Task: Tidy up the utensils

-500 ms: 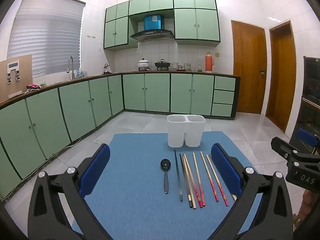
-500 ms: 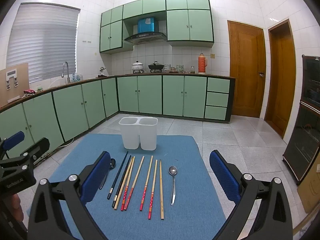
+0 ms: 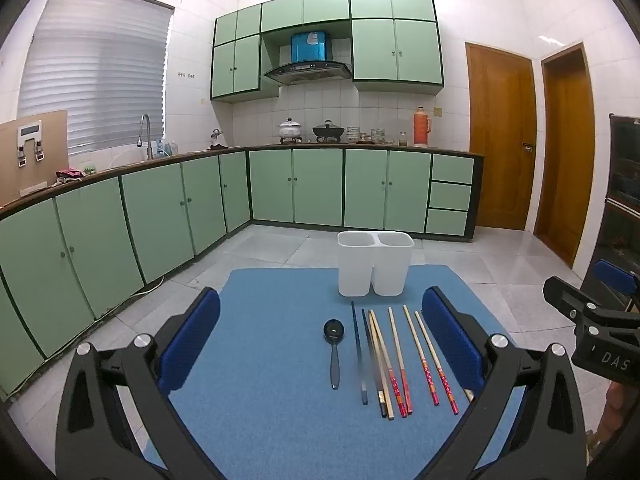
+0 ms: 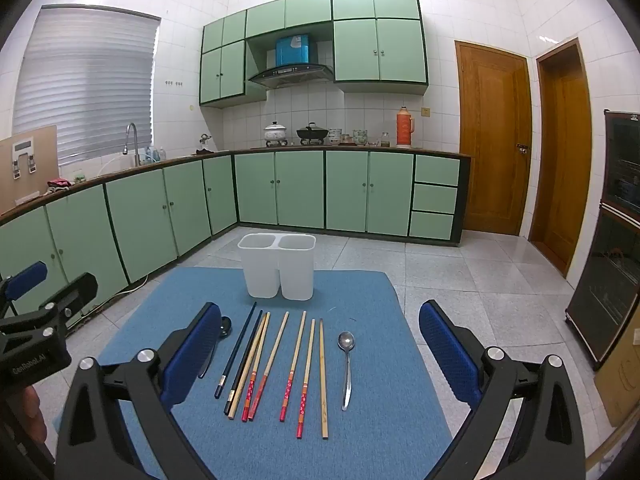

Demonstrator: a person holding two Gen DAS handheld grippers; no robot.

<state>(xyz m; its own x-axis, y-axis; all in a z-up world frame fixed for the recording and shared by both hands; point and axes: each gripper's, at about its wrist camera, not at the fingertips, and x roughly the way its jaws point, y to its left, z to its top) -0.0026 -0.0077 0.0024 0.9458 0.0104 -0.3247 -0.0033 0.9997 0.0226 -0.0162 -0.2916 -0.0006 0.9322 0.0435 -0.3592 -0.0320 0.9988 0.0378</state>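
right now both claws hover over a blue mat (image 4: 360, 420) spread on the bench, each tipped a little downward, and each stands wide with nothing between its blue pads. the left claw (image 3: 320, 344) frames the black spoon (image 3: 334, 350) and most of the chopsticks (image 3: 394, 360); the right claw (image 4: 320, 346) frames the chopsticks (image 4: 276, 364) and the metal spoon (image 4: 346, 368).

the utensils lie flat in a row on the mat, handles toward the cameras. from the left: the black spoon, two dark chopsticks, then pale wooden ones (several with red patterned ends), one plain wooden stick, and the metal spoon at the right end, a bit apart from the sticks. in the right view the black spoon (image 4: 225, 328) is half hidden behind the left pad.

a white holder (image 4: 277, 266) with two compartments stands upright at the far edge of the mat, just beyond the tips of the dark chopsticks. both compartments look bare from here, though their bottoms cannot be seen.

each claw shows at the edge of the other's view, well apart.
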